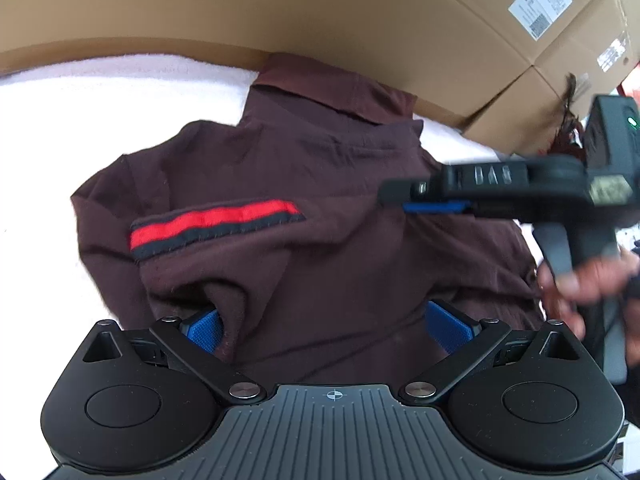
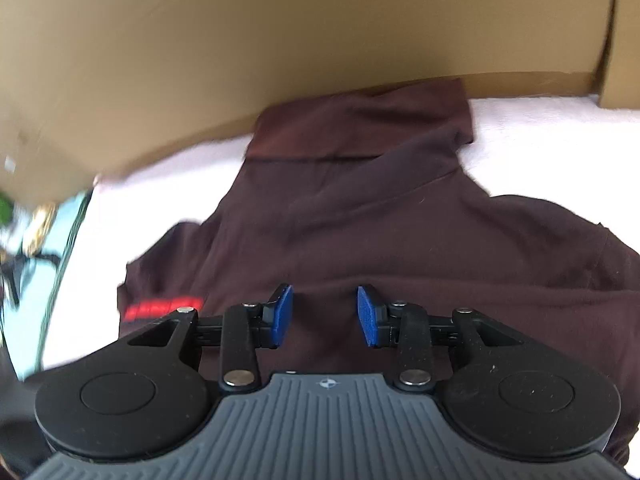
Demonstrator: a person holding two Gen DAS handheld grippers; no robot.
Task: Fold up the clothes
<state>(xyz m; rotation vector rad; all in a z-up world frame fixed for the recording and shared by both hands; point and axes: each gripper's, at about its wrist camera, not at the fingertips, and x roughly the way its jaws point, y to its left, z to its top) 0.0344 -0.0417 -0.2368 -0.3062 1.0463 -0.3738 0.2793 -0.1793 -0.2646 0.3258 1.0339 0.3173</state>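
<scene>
Both tongs sit over the garment, jaws apart. Left gripper [image 1: 326,326]: blue-padded fingers spread wide, nothing clamped between them. A fold of the dark maroon polo shirt [image 1: 304,216] bunches up between the pads; cloth drapes against the left pad [image 1: 204,328] at 7 o'clock in the left wrist view. The right pad shows at 5 o'clock, with shirt fabric behind it.

Right gripper [image 2: 325,316]: fingers parted, a moderate gap, narrower than the left tool's. Maroon cloth fills the gap from behind; whether the tips touch the fabric cannot be told. In the left wrist view the same tool [image 1: 434,206] enters from 3 o'clock, seen side-on and motion-blurred, held by the person's hand [image 1: 580,284], poised above the shirt's right part.

Shirt position: lies on a white fluffy towel-like surface [image 1: 48,152], collar [image 1: 336,88] at 12 o'clock, far from both tools, against the brown cardboard boxes [image 1: 280,8]. Body of the shirt runs down to both grippers at 6 o'clock. A sleeve with a red-and-navy striped band [image 1: 212,228] is folded across the front, lying at 10 o'clock from the left gripper. In the right wrist view the same red band [image 2: 164,306] shows at 9 o'clock, just beside the right tool's left linkage.

White shipping label [image 1: 540,2] on a box, 1 o'clock.
</scene>
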